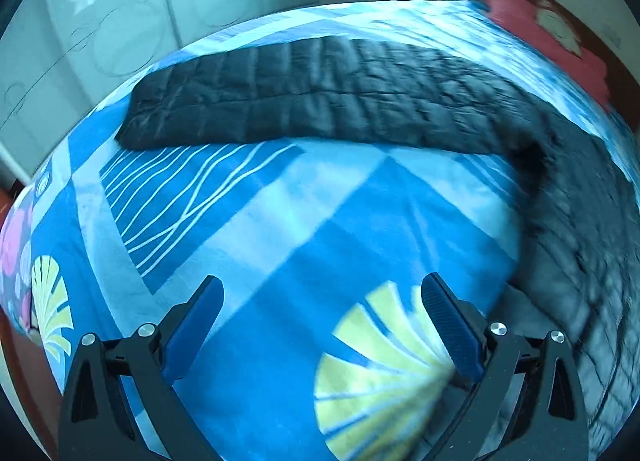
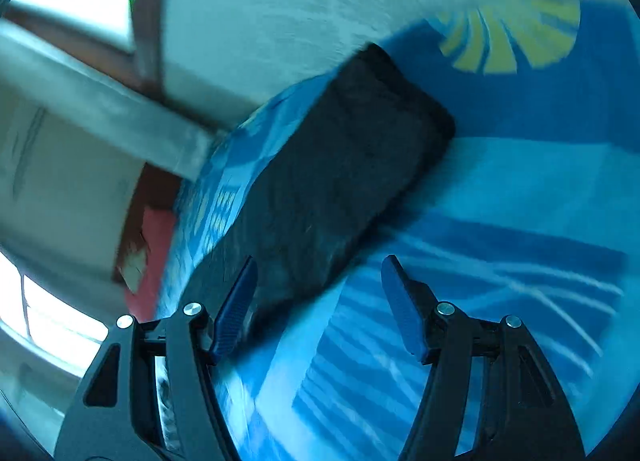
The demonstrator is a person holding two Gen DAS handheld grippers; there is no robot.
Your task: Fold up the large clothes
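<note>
My left gripper (image 1: 322, 297), black-framed with ribbed blue pads, hangs with jaws spread wide and empty above the blue patterned fleece bedspread (image 1: 304, 221). Beyond it, the black quilted down coat (image 1: 320, 97) lies folded into a long flat band across the bed, its stitched channels running crosswise; one blurred end trails toward my right. My right gripper (image 2: 318, 273) is likewise parted, holding nothing, just above the coat's (image 2: 340, 165) near edge. A red pillow (image 1: 548, 41) sits by the wooden headboard.

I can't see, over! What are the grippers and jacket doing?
Left gripper open, empty. Right gripper open, empty. Black quilted puffer jacket lying long on blue patterned bedspread.
</note>
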